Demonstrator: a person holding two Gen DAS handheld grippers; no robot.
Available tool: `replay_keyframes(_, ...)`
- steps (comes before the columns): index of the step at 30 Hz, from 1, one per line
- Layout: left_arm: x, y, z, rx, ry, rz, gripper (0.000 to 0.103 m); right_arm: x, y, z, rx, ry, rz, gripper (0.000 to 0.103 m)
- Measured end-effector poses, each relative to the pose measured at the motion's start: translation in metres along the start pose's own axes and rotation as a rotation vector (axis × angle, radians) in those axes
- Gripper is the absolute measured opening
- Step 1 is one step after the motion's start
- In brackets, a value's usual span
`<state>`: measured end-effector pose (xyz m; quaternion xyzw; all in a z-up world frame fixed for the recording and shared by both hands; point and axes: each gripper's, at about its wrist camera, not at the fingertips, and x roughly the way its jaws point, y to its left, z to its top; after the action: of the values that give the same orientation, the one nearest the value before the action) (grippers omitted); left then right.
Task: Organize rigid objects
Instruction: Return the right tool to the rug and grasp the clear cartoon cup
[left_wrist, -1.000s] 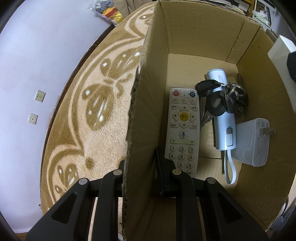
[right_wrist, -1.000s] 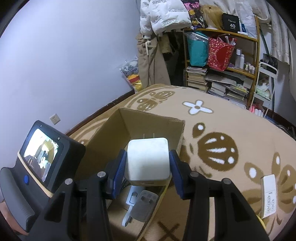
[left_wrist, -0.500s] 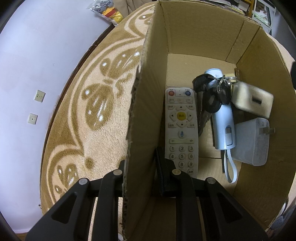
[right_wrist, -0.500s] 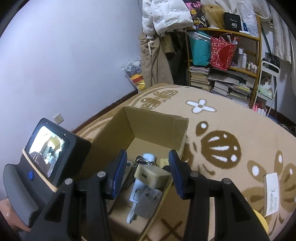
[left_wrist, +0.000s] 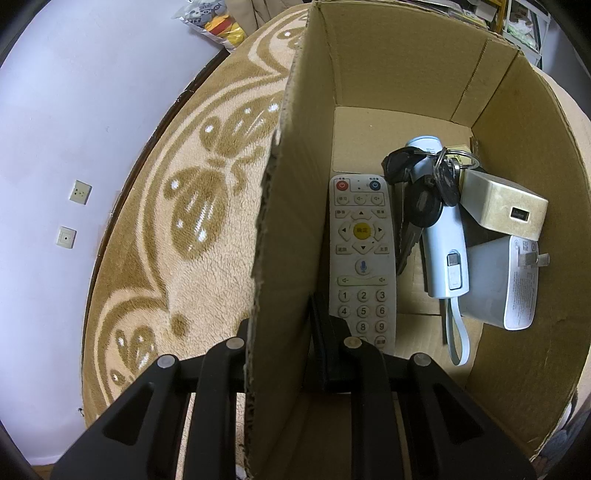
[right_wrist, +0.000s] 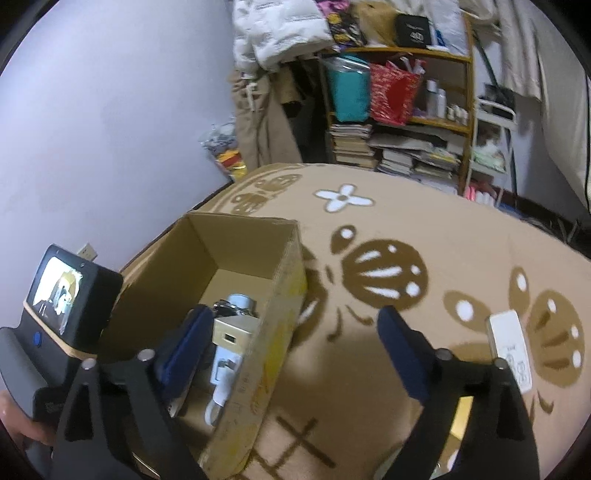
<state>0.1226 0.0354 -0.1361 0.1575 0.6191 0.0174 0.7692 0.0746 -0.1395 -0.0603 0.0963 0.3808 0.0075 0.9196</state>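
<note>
left gripper (left_wrist: 286, 339): pinched onto the near wall of the box (left_wrist: 284, 236), one finger outside over the rug (left_wrist: 192, 236), the other inside beside the lower end of the remote (left_wrist: 362, 258). right gripper (right_wrist: 291, 343): jaws spread wide and nothing held, the left blue pad (right_wrist: 184, 343) over the box interior, the right pad over the rug, the box's yellow-printed side wall between them. box contents, seen from the left wrist: the remote lies flat along the near wall, buttons up; a key bunch (left_wrist: 424, 192) rests on the upper part of a pale blue cylinder (left_wrist: 443, 243), whose strap loops toward the lower right; a cream charger (left_wrist: 502, 206) is tilted against the right wall, touching the keys and overlapping a white adapter (left_wrist: 506, 288) with its prongs pointing right. outside the box, a white rectangular device (right_wrist: 509, 350) lies on the rug just past the right finger. shelves (right_wrist: 402, 110) with books and bags stand behind.
</note>
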Motion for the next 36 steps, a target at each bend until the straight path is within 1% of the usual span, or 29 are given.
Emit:
replay_keyframes(5,0.0,0.0,0.0,0.001,0.0,0.0,0.018,-0.003,-0.016,-0.006,0.043,0.032,-0.029,0.102)
replay_keyframes(8,0.0,0.0,0.0,0.001,0.001,0.001,0.018,-0.004,-0.023,-0.011,0.044,0.046,-0.049,0.102)
replay_keyframes(11,0.0,0.0,0.0,0.001,0.0,0.001,0.018,-0.004,-0.028,-0.017,0.039,0.06,-0.09,0.102)
replay_keyframes(21,0.0,0.0,0.0,0.002,0.001,0.001,0.018,0.003,-0.054,-0.048,0.112,0.173,-0.13,0.102)
replay_keyframes(27,0.0,0.0,0.0,0.002,0.001,0.001,0.018,0.004,-0.07,-0.066,0.176,0.212,-0.136,0.102)
replay_keyframes(36,-0.001,0.001,0.0,0.005,0.001,0.004,0.019,0.009,-0.08,-0.092,0.221,0.29,-0.183,0.102)
